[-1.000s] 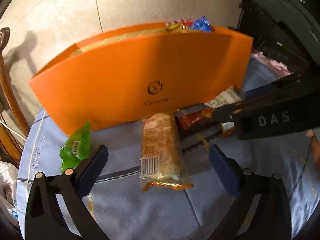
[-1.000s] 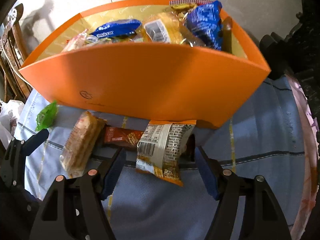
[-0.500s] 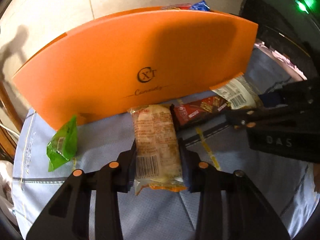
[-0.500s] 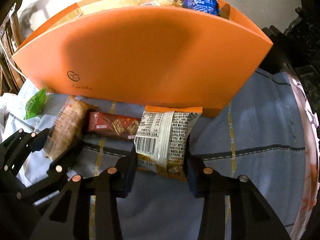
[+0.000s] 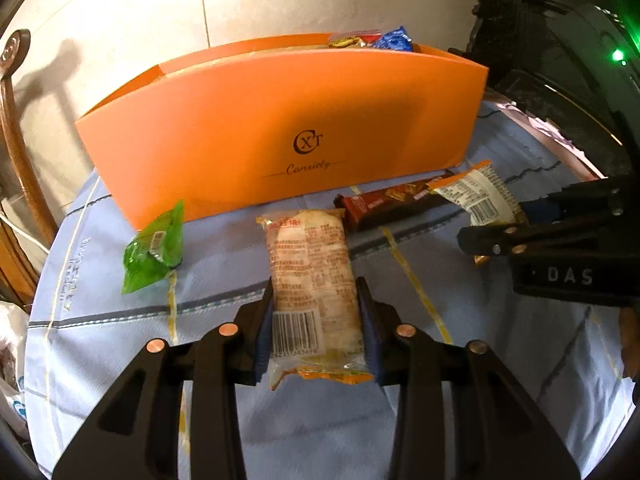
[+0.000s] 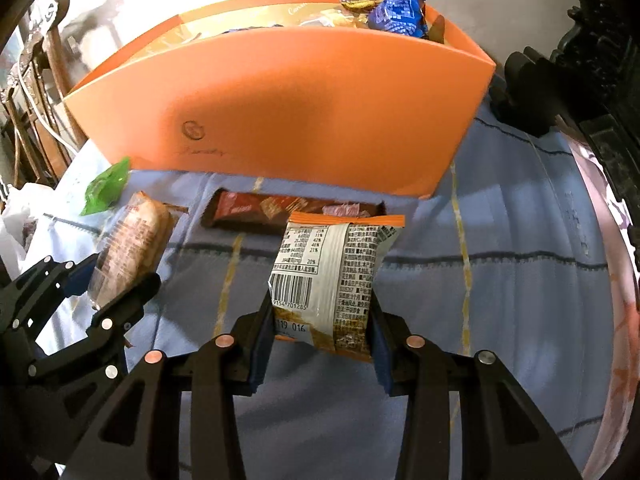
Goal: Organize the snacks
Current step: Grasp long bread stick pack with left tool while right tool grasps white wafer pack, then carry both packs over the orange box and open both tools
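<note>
- On the orange box (image 5: 280, 136) at your 12 o'clock you can read the "CXT" monogram above a script word, roughly "Canaiety".
- The right gripper (image 5: 568, 276) at 3 o'clock reads "DAS".
- The white snack packet (image 6: 328, 280) shows "119 016" under its barcode.

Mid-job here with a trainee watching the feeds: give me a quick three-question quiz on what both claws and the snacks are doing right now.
1. True or false: the left claw is shut on the clear-wrapped pastry.
2. Which snack does the right claw grip?
A. the brown chocolate bar
B. the white and orange packet
C. the green packet
3. Fill in: the blue wrapper sticks up out of the ____ box.

Key: 1 true. 2 B. 3 orange.
</note>
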